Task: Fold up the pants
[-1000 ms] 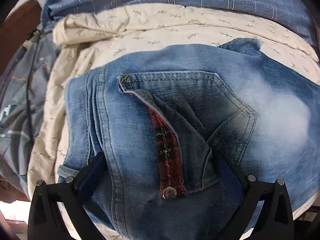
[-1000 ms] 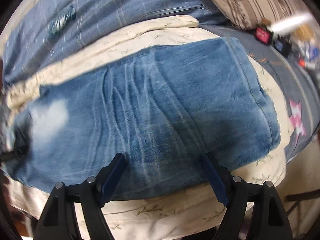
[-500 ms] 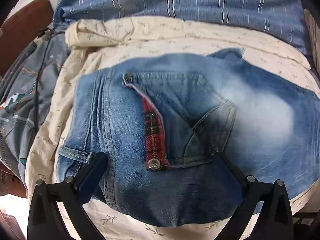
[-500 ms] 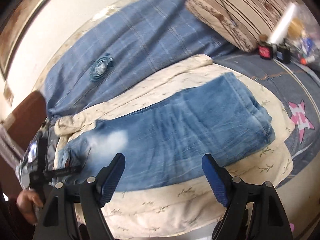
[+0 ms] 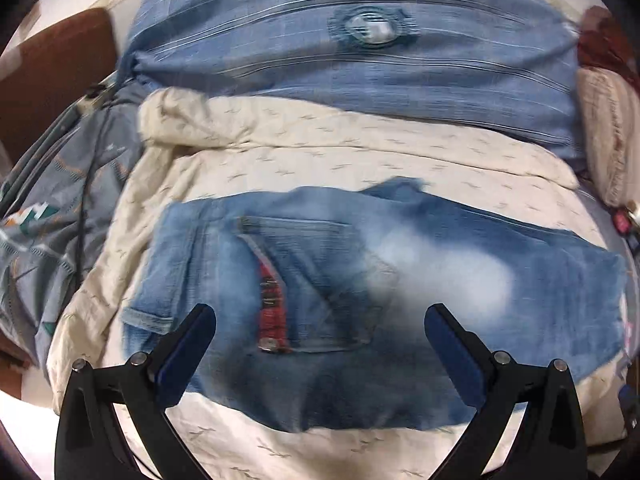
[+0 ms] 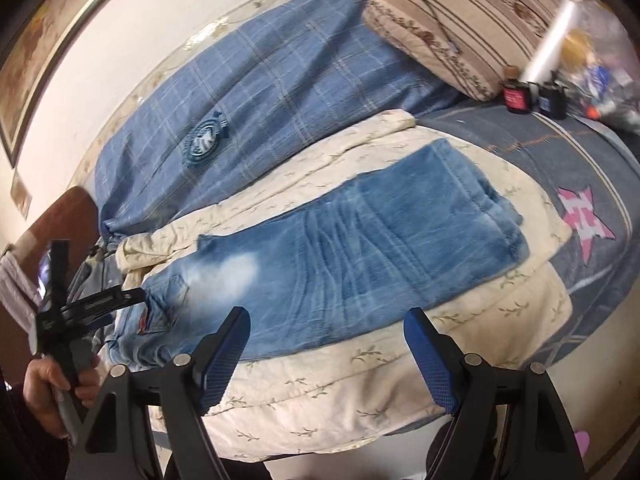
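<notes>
Blue jeans (image 6: 360,256) lie folded lengthwise on a cream quilt (image 6: 320,392), waist to the left, legs folded back at the right. In the left wrist view the jeans (image 5: 400,280) show a back pocket with a red plaid flap (image 5: 272,312). My left gripper (image 5: 320,324) is open and empty, raised above the waist end; it also shows in the right wrist view (image 6: 116,304). My right gripper (image 6: 326,324) is open and empty, held above the jeans' near edge.
A blue checked blanket (image 6: 260,100) lies behind the quilt. A striped pillow (image 6: 460,28) and small bottles (image 6: 516,96) sit at the back right. A grey patterned bedsheet (image 6: 580,184) spreads right. A brown headboard (image 5: 52,80) stands left.
Both grippers have pulled back and up from the jeans, so more of the bed shows. The jeans lie where they were.
</notes>
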A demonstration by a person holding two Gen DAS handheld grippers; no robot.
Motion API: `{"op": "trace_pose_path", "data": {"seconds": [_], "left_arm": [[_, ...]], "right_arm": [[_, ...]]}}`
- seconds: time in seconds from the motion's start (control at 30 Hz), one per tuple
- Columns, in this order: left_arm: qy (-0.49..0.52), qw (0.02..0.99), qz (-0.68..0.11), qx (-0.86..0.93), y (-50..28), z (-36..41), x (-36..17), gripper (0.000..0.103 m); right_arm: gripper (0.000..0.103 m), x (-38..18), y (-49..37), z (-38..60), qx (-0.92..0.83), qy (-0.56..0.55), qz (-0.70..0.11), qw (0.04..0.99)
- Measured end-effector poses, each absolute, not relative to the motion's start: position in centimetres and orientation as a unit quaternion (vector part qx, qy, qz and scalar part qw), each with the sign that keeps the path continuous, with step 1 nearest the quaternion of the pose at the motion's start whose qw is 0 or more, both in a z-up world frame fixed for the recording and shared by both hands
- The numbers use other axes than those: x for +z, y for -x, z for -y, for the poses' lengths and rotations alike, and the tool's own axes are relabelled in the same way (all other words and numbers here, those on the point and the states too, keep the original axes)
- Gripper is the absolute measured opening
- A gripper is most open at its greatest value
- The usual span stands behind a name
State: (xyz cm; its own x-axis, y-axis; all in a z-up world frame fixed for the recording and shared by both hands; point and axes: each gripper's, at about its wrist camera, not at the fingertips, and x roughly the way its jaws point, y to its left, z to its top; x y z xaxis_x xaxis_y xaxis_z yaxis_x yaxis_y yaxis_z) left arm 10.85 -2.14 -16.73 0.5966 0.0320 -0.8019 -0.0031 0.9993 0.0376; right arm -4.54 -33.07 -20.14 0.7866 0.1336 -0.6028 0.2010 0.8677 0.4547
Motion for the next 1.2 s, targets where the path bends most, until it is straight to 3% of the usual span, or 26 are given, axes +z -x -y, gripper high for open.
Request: {"op": "trace_pose_path", "data": {"seconds": [0.33,0.93,1.1,1.2], "left_arm": [[-0.087,0.841,-0.534,-0.015,-11.4,5.2,-23.6,0.103],[-0.085,0.877,-0.47,-0.049,-12.8,7.1,-21.0,0.103],[-0.137,0.848,-0.505,-0.078,-12.9,9.5,-24.8,0.103],[-0.148,0.862,-0.477,-0.087,-12.4,9.8,-24.2,0.103]], "right_arm": [[0.082,-20.2,4.6,33.2,-0.02,-0.247,-0.335,0.909],[0.082,-20.5,2.8,33.3,-0.013,-0.242,-0.338,0.909],[0.082,-21.5,3.7,38.7,-0.043,-0.33,-0.315,0.889],[0.082,-22.7,4.7,42.7,-0.07,-0.397,-0.299,0.865]]}}
